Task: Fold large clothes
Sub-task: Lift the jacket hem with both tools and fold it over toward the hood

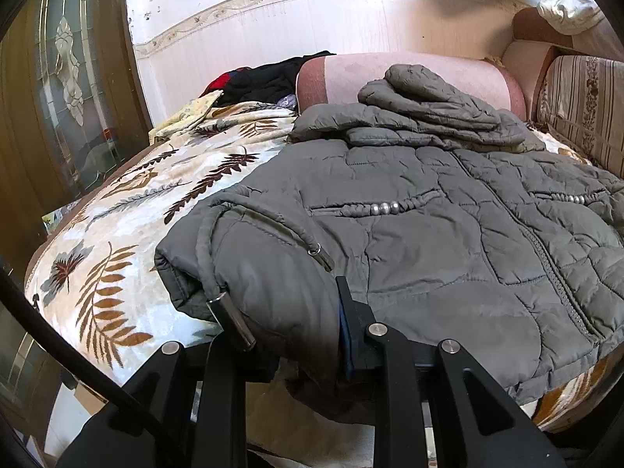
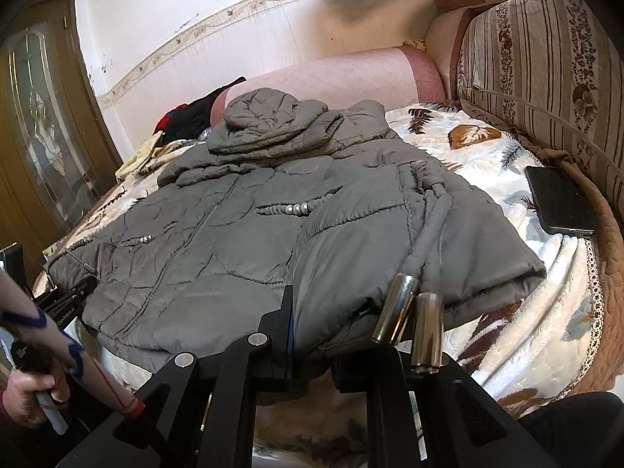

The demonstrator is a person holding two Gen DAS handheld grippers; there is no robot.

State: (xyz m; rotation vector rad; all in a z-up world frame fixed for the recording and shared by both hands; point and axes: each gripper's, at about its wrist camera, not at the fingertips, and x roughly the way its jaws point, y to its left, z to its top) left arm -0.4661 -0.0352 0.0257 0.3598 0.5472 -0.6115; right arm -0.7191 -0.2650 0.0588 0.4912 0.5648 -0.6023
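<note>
Grey quilted jacket (image 1: 429, 234) flat, front up, on the leaf-print blanket (image 1: 128, 210), both hem corners pinched.
We have the left gripper (image 1: 300, 335) closed on the hem corner near the left drawcord tip (image 1: 234, 318); right gripper (image 2: 312, 327) clamps the other corner beside two metal cord ends (image 2: 413, 327). Hood (image 2: 273, 117) folded at the far end by the pink bolster (image 2: 351, 74). Black phone (image 2: 557, 202) lies on the blanket, well apart from the jacket.
</note>
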